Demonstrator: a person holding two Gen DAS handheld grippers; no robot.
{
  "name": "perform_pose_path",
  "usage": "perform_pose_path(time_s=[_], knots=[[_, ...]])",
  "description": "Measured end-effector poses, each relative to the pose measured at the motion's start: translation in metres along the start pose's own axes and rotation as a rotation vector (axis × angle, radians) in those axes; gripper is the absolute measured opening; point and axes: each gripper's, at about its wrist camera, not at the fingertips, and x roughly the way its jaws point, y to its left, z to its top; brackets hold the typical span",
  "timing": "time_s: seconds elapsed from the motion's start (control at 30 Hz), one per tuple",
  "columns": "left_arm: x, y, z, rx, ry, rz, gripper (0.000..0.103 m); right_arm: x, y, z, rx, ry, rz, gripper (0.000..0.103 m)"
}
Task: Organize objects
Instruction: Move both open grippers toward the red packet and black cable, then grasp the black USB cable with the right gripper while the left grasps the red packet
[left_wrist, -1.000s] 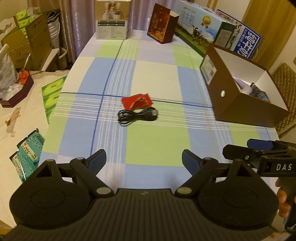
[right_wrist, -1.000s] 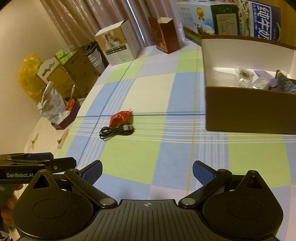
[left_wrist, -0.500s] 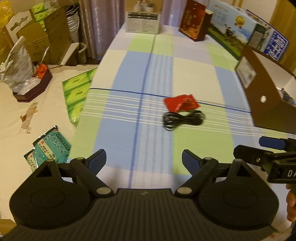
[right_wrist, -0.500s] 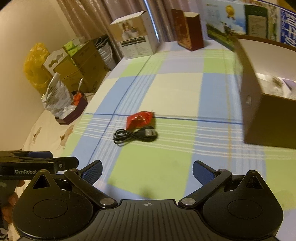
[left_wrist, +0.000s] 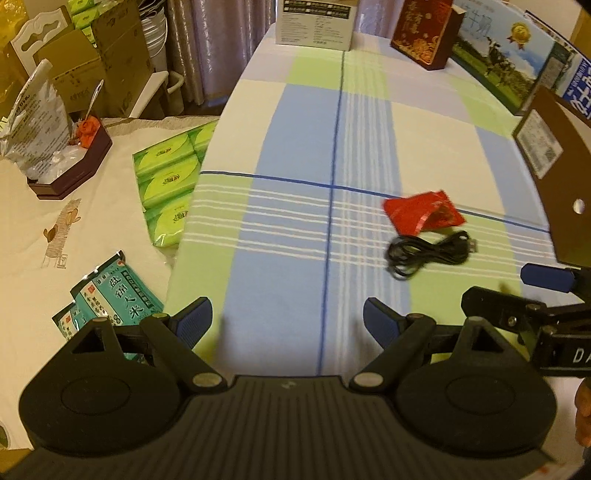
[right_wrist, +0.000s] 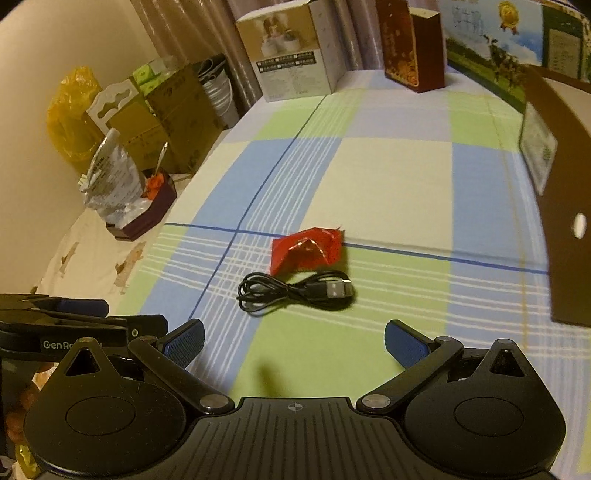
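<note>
A coiled black USB cable (right_wrist: 295, 291) lies on the checked tablecloth, with a red foil packet (right_wrist: 306, 250) just behind it. My right gripper (right_wrist: 293, 343) is open and empty, a short way in front of the cable. In the left wrist view the cable (left_wrist: 430, 252) and the packet (left_wrist: 423, 212) sit to the right. My left gripper (left_wrist: 288, 319) is open and empty near the table's left edge. A brown cardboard box (right_wrist: 565, 206) stands at the right; its inside is hidden now.
Upright boxes line the far end: a white one (right_wrist: 295, 55), a dark red one (right_wrist: 413, 48), a milk carton box (left_wrist: 509, 62). Beside the table's left edge lie green tissue packs (left_wrist: 170, 177), teal packets (left_wrist: 107, 295) and a dark tray (left_wrist: 70, 162).
Both grippers swung left. The cable and packet shifted right in the left view and toward the centre in the right view. The brown box slid to the right edge, hiding its contents.
</note>
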Motion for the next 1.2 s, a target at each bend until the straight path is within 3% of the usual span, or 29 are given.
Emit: perform_pose_path(time_s=[0.4,0.67,0.73,1.0,1.2], knots=[[0.035,0.019,0.016,0.008,0.020,0.020,0.086,0.053,0.009,0.007,-0.007,0.014,-0.067,0.101],[0.043,0.023,0.020,0.013,0.031,0.044,0.086,0.067,0.021,0.007,-0.091,-0.015,-0.121,0.101],[0.044,0.023,0.020,0.013,0.034,0.044,0.086,0.068,0.022,0.006,-0.111,-0.022,-0.140,0.097],[0.046,0.010,0.022,0.055,0.032,-0.005,0.086,0.056,0.006,-0.002,-0.124,-0.013,-0.154,0.094],[0.044,-0.018,0.030,0.177,0.004,-0.122,0.086,0.036,-0.030,-0.008,-0.042,-0.018,-0.217,0.094]])
